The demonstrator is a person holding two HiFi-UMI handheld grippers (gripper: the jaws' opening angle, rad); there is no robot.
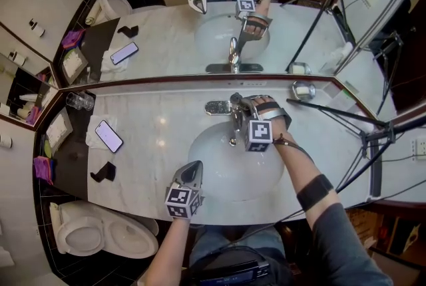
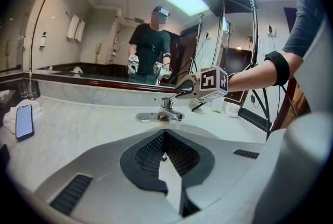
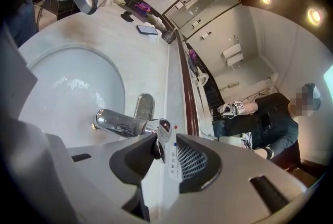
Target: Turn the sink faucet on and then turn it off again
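Note:
The chrome faucet (image 1: 235, 117) stands at the back of the white basin (image 1: 219, 175), its spout (image 3: 115, 122) reaching over the bowl. My right gripper (image 1: 243, 104) is at the faucet's top and shut on the lever handle (image 3: 159, 129), one dark pad on each side. No stream of water shows under the spout. My left gripper (image 1: 192, 169) hovers over the basin's front rim, shut and holding nothing, pointing towards the faucet (image 2: 166, 109). The left gripper view also shows the right gripper (image 2: 185, 85) on the handle.
A phone (image 1: 108, 136) lies on a cloth on the marble counter (image 1: 153, 125), left of the basin, with a glass (image 1: 80, 101) behind it and a black item (image 1: 103, 173) nearer. A soap dish (image 1: 303, 90) sits at the back right. A tripod (image 1: 373, 138) stands right, a toilet (image 1: 100, 235) lower left.

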